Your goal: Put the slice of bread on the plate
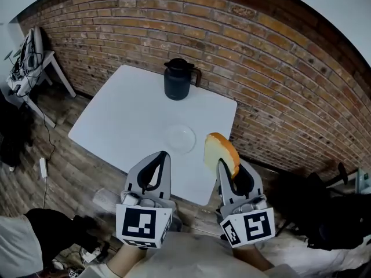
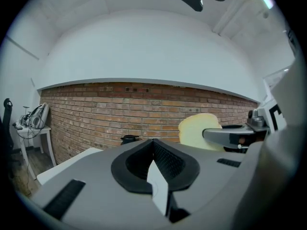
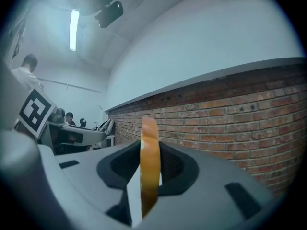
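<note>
The slice of bread (image 1: pixel 220 151) is up in the air, stood on edge in the right hand-held gripper (image 1: pixel 226 168). Its jaws are clamped on the slice's lower part, with the crust rounded over the top. From above, the slice hangs just right of the clear plate (image 1: pixel 181 138), about level with the desk's right edge. The left hand-held gripper (image 1: pixel 163 156) sits just on the near side of the plate, jaws together with nothing in them. I'd judge the bread light, soft and easily crushed or torn, so a gentle pinch near the crust suits it, and it may flop when tipped flat. The plate lies on the white desk (image 1: pixel 127 114) with bare surface all round it. The dark jug (image 1: pixel 177 80) stands well beyond the plate, towards the brick wall (image 1: pixel 278 68), so the way in looks open.
</note>
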